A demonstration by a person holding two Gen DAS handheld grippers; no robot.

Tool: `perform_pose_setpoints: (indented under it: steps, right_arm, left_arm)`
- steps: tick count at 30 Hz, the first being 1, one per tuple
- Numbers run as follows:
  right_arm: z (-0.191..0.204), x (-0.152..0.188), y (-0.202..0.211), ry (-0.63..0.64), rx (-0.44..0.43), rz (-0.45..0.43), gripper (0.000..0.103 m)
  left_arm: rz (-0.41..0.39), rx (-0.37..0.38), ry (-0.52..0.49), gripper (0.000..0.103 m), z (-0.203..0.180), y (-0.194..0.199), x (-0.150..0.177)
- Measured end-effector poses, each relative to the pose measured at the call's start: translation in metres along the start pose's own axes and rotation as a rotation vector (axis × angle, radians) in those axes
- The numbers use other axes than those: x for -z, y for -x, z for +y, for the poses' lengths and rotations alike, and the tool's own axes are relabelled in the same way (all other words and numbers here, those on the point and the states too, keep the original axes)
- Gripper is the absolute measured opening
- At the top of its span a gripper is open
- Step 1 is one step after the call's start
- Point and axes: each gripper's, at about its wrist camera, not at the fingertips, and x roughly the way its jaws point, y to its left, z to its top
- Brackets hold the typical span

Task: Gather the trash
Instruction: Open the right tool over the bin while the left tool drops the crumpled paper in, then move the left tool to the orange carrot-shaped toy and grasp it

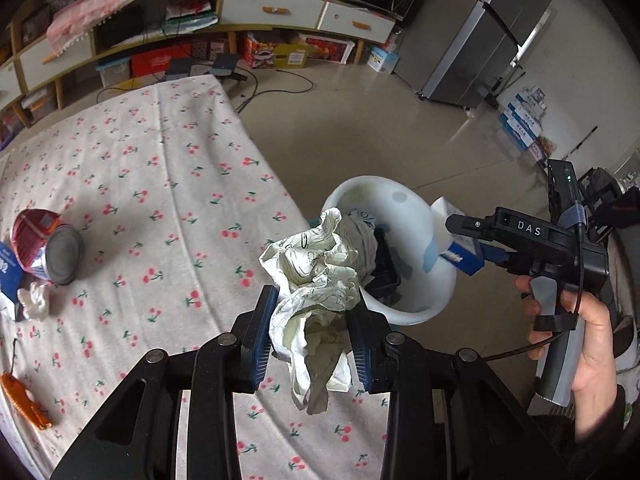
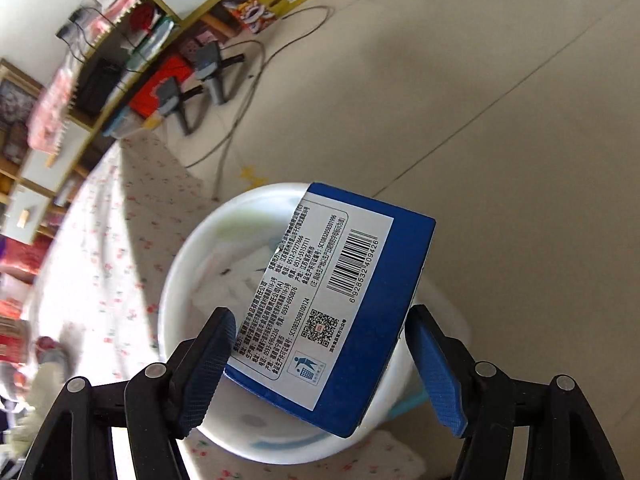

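Both loads are poised over the white bin [image 1: 416, 280] beside the table [image 1: 140, 168], presumably for dropping. Left gripper [image 1: 310, 344]: fingers clamp crumpled paper [image 1: 316, 276] at the rim. Right gripper [image 2: 320, 364]: blue box [image 2: 352, 312] above the opening; right finger looks clear, so grip uncertain.

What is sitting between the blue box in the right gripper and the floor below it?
The white bin, with paper trash inside. In the right wrist view the blue box hangs over its open mouth; the left wrist view shows it at the rim.

Cherry-print table [image 1: 160, 184]: can [image 1: 46, 246], tissue [image 1: 35, 300]
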Motion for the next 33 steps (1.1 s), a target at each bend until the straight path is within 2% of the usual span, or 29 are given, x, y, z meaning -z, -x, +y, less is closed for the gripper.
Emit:
perform_pose_setpoints:
  steps: [2, 3, 11, 16, 19, 22, 23, 27, 33]
  right_arm:
    - [-0.001, -0.001, 0.002, -0.008, -0.021, 0.011, 0.086]
    - [-0.001, -0.001, 0.005, -0.006, -0.025, 0.004, 0.087]
    - [-0.006, 0.004, 0.022, 0.017, 0.013, -0.011, 0.088]
    - [-0.011, 0.01, 0.037, 0.042, 0.064, -0.048, 0.088]
    - [-0.017, 0.012, 0.041, 0.032, 0.081, -0.063, 0.088]
    - [-0.02, 0.013, 0.042, 0.02, 0.074, -0.058, 0.088]
    - [-0.021, 0.013, 0.044, 0.019, 0.072, -0.055, 0.088]
    - [-0.018, 0.018, 0.053, 0.032, 0.066, -0.059, 0.088]
    - [0.0, 0.024, 0.055, 0.071, 0.063, -0.052, 0.088]
  left_arm:
    - [0.008, 0.014, -0.006, 0.036, -0.01, -0.009, -0.005]
    - [0.011, 0.02, -0.011, 0.036, -0.014, -0.014, -0.008]
    - [0.044, 0.043, -0.051, 0.036, -0.047, -0.053, -0.023]
    - [0.033, 0.043, -0.076, 0.038, -0.056, -0.07, -0.03]
    - [0.044, 0.064, -0.111, 0.049, -0.056, -0.077, -0.033]
    - [0.068, 0.044, -0.092, 0.075, -0.051, -0.078, -0.032]
    - [0.056, 0.038, -0.086, 0.08, -0.048, -0.075, -0.031]
    - [0.025, 0.012, -0.045, 0.089, -0.034, -0.057, -0.024]
    - [-0.028, -0.036, -0.019, 0.095, -0.003, -0.018, -0.011]
